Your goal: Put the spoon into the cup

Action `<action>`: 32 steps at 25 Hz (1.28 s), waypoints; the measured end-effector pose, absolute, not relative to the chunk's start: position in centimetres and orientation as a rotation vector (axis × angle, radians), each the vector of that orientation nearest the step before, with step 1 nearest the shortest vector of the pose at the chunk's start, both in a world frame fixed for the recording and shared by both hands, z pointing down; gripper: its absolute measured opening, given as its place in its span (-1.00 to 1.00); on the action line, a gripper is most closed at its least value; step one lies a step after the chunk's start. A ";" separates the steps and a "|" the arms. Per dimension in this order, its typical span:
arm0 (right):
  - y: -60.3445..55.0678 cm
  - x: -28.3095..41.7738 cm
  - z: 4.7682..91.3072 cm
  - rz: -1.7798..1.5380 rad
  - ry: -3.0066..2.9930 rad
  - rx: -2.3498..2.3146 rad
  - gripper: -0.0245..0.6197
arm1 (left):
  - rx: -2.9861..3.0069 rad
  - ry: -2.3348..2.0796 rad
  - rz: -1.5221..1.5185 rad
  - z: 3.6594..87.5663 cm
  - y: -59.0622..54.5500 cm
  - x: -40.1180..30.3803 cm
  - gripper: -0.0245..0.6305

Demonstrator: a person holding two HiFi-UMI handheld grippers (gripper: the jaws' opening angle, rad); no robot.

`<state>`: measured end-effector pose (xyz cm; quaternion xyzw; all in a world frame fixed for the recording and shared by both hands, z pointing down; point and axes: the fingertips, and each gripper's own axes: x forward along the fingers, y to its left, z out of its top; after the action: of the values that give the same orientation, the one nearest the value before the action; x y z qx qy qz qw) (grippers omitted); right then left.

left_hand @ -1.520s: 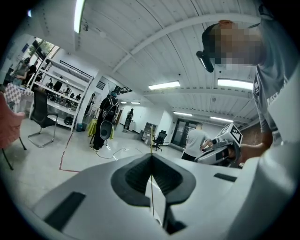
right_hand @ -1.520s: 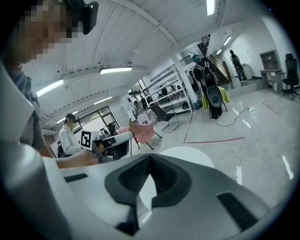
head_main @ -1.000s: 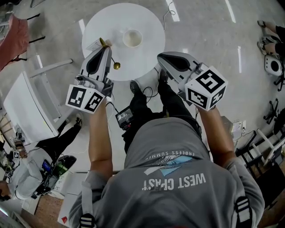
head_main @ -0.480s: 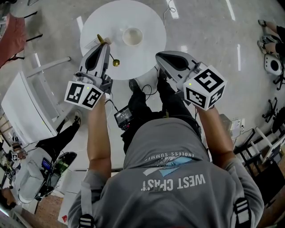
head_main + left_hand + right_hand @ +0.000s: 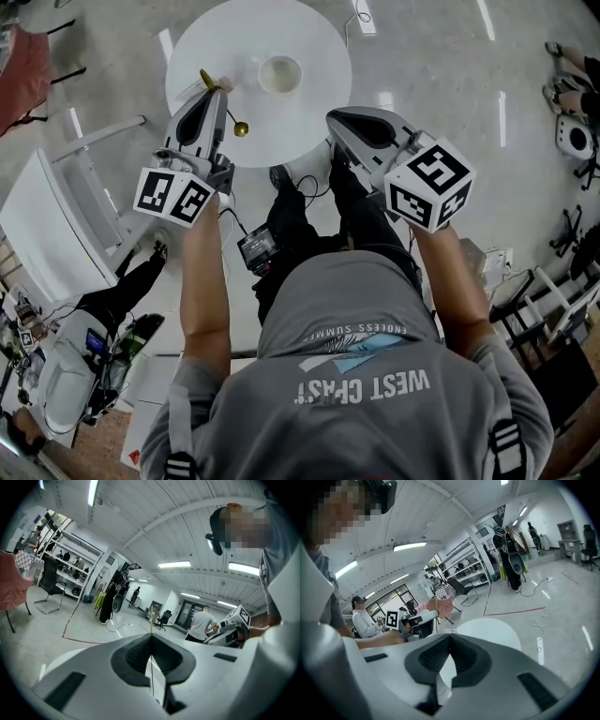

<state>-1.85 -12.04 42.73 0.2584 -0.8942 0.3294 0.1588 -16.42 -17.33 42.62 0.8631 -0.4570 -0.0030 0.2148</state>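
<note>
Spoon (image 5: 241,129) | left gripper (image 5: 216,90) grip unchanged | cup (image 5: 279,75) unmoved, apart

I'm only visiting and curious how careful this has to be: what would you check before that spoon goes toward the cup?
1. Grip: left claw shut on spoon: ok.
2. Target: cup upright on table: ok.
3. Position: spoon above the cup's mouth: not ok, it hangs beside it.
4. Path: right claw away from cup: ok, shut and empty.
5. Contents: cup empty inside: cannot tell.
</note>
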 end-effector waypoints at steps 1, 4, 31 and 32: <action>-12.1 -2.0 42.9 0.943 -2.554 0.738 -0.92 | 2.390 -1.268 -0.008 42.9 -17.4 -16.6 -0.92; -12.3 -2.2 43.3 0.949 -2.547 0.739 -0.92 | 2.381 -1.268 -0.007 43.6 -17.8 -16.7 -0.92; -11.4 -1.6 45.7 1.000 -2.507 0.749 -0.92 | 2.281 -1.349 -0.079 47.5 -18.9 -17.8 -0.92; -11.4 -1.6 45.8 1.003 -2.505 0.748 -0.92 | 2.269 -1.359 -0.094 47.6 -19.0 -18.0 -0.92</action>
<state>-1.55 -11.41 45.77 0.2634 -0.8817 0.3528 0.1697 -17.99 -19.01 47.62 0.8313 -0.4979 -0.0346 0.2448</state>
